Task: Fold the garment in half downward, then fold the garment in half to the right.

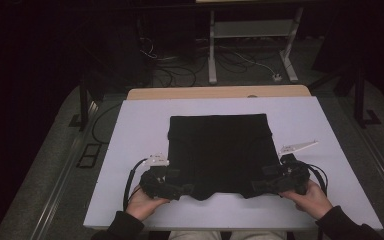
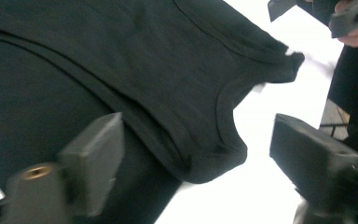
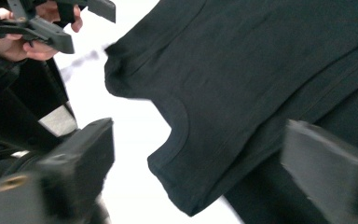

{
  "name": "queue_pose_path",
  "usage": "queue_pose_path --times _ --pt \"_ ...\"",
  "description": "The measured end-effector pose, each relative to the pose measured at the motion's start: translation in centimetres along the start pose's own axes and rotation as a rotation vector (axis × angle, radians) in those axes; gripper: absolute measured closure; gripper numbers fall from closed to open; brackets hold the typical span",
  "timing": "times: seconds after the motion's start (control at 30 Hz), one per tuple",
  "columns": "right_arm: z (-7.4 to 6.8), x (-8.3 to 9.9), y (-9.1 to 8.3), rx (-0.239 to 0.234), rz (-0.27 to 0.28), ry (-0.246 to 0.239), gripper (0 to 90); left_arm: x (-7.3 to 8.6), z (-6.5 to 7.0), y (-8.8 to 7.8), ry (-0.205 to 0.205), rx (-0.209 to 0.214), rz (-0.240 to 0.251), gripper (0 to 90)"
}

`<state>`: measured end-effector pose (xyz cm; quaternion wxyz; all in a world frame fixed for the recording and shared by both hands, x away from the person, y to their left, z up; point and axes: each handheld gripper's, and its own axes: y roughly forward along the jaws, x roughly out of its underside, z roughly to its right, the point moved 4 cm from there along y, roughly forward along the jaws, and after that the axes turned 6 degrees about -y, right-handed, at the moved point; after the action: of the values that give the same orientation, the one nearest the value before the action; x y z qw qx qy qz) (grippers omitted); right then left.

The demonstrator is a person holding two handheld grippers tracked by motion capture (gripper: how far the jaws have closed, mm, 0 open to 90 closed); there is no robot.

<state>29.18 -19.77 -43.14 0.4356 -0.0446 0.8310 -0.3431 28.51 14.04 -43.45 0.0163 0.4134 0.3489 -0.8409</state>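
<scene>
Shirt (image 1: 220, 152) flat btwn left gripper (image 1: 190, 189) & right gripper (image 1: 254, 187), both jaws apart.

Table (image 1: 130, 150): white top, with a strip of bare wood showing along its far edge. Black garment (image 1: 219, 152) lies flat at centre, folded to a rough square, neckline at the near edge. Small white tag-like piece (image 1: 298, 146) lies just right of the garment, apart from it. Both of the person's hands rest on the near part of the top.
</scene>
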Motion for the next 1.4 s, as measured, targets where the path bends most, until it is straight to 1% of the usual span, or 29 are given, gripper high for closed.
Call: queue_pose_path --times 0.03,0.07,0.13,0.23,0.3,0.33,0.43,0.53,0.6,0.73,0.77,0.87,0.9,0.97,1.03,1.2,1.4 --pt "0.0 -0.1 -0.1 0.023 0.008 -0.016 0.0 0.0 -0.1 -0.2 -0.003 0.004 0.016 11.1" --pt "0.0 -0.2 -0.1 0.032 0.014 -0.027 0.0 -0.1 -0.2 -0.3 0.0 0.003 0.026 8.5" --pt "0.0 -0.4 -0.2 0.046 0.029 -0.031 0.0 -0.1 -0.5 -0.5 -0.006 -0.003 0.037 0.1" --pt "-0.1 -0.5 -0.1 0.053 0.022 -0.043 0.0 0.0 -1.0 -0.9 0.012 -0.022 0.072 0.0" --pt "-0.1 -0.7 0.0 0.067 0.016 -0.056 0.0 -0.1 -1.2 -1.2 0.013 -0.031 0.087 0.0" --pt "-0.1 -1.0 0.1 0.071 0.022 -0.065 0.0 -0.1 -1.3 -1.3 0.014 -0.042 0.1 0.0" --pt "-0.2 -1.8 0.0 0.073 0.032 -0.081 0.0 0.0 -1.7 -1.6 0.044 -0.079 0.105 0.0" --pt "-0.1 -2.8 0.1 0.081 0.043 -0.094 0.0 0.2 -1.9 -1.8 0.06 -0.09 0.109 0.0" --pt "0.0 -3.6 0.3 0.078 0.051 -0.102 0.0 0.2 -2.0 -1.9 0.071 -0.096 0.111 0.0" --pt "0.2 -5.1 0.9 0.082 0.063 -0.119 0.0 0.3 -2.2 -2.2 0.09 -0.118 0.115 0.0" --pt "0.2 -5.4 1.1 0.082 0.064 -0.116 0.0 0.3 -2.2 -2.3 0.09 -0.123 0.119 0.0" --pt "0.4 -6.6 1.6 0.084 0.066 -0.128 0.0 0.3 -2.5 -2.6 0.089 -0.134 0.128 0.0" --pt "0.4 -7.0 1.7 0.082 0.066 -0.13 0.0 0.4 -2.6 -2.8 0.088 -0.135 0.133 0.0" --pt "0.4 -7.7 2.0 0.092 0.066 -0.144 0.0 0.4 -2.8 -3.1 0.088 -0.138 0.14 0.0" --pt "0.4 -8.5 2.3 0.089 0.066 -0.147 0.0 0.5 -2.9 -3.3 0.085 -0.141 0.145 0.0" --pt "0.4 -10.4 2.9 0.092 0.069 -0.171 0.0 0.8 -3.5 -4.0 0.09 -0.158 0.143 0.0" --pt "0.6 -12.5 4.0 0.101 0.055 -0.191 0.0 1.3 -4.4 -4.7 0.078 -0.171 0.136 0.0"
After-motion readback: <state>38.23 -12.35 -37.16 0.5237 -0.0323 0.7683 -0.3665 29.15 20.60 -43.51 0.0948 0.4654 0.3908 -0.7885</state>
